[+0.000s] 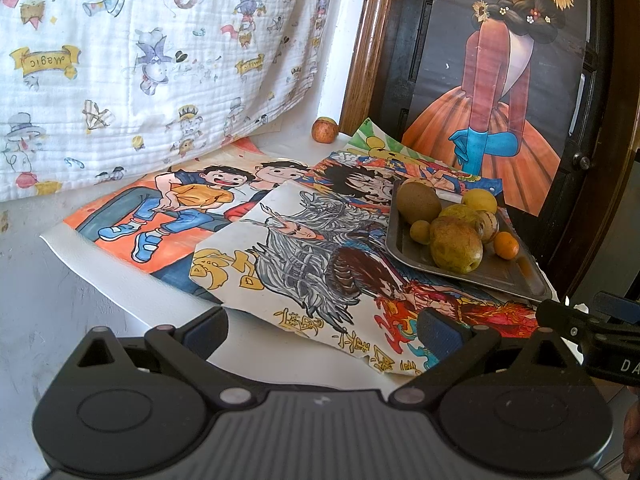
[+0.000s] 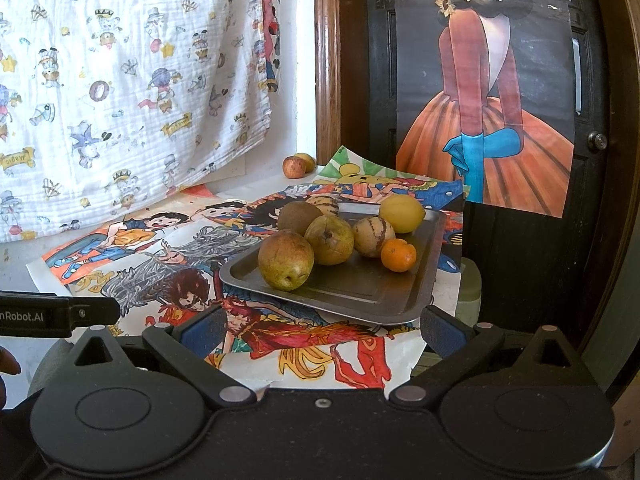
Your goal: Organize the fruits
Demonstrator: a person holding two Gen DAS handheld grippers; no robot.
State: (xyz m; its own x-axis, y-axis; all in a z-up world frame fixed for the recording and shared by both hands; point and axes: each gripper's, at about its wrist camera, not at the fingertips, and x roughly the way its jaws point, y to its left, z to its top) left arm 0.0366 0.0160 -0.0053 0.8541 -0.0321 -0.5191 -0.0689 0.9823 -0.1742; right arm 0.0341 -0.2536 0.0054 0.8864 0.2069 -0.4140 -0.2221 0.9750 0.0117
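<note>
Metal tray (image 2: 360,296) holding pears (image 2: 285,259), orange (image 2: 398,255), lemon (image 2: 401,208), apple (image 2: 294,167) apart behind

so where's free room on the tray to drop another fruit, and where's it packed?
Metal tray: the near half is bare, from the front rim up to the big pear and the small orange. The far half is packed: pears, kiwi, lemon and striped fruit stand close together. Both grippers, left and right, hang open and empty.

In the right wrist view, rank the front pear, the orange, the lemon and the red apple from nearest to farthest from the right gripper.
1. Front pear, tray's near left.
2. Orange, tray's right.
3. Lemon, tray's far right.
4. Red apple, off the tray, by the back wall.
</note>
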